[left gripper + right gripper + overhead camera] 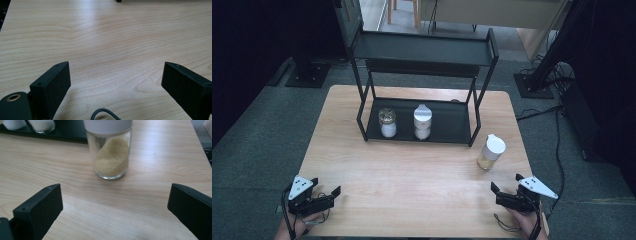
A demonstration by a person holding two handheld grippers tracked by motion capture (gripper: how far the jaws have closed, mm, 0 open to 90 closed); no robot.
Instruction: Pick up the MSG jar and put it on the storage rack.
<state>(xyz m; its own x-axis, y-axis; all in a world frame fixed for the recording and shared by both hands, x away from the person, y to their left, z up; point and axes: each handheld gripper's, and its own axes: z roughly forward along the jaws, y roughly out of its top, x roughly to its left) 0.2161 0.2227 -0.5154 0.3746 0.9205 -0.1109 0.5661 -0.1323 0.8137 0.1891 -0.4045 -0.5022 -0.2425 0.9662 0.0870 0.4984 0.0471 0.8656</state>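
At the near left corner of the wooden table [412, 170], the left gripper [326, 192] rested low in the person's hand with its jaws spread wide and nothing between them; in the left gripper view the left gripper [116, 80] showed only bare wood grain in the gap, and a loop of its cable lay at the bottom edge. Farther back, near the middle of the table, stood a black two-tier rack [362, 125]. On its lower shelf a clear-topped jar of white grains [387, 122] stood just left of a white-capped jar [422, 121], the two near each other but apart. To the right of the rack, on the bare table, stood the jar of yellowish grains [491, 152], upright with a white lid, just beside the rack's right front leg. At the near right corner the right gripper [507, 185] was likewise spread wide and held nothing. In the right gripper view the right gripper [115, 200] pointed at that jar of yellowish grains [111, 157], which stood ahead of the jaws and apart from them.
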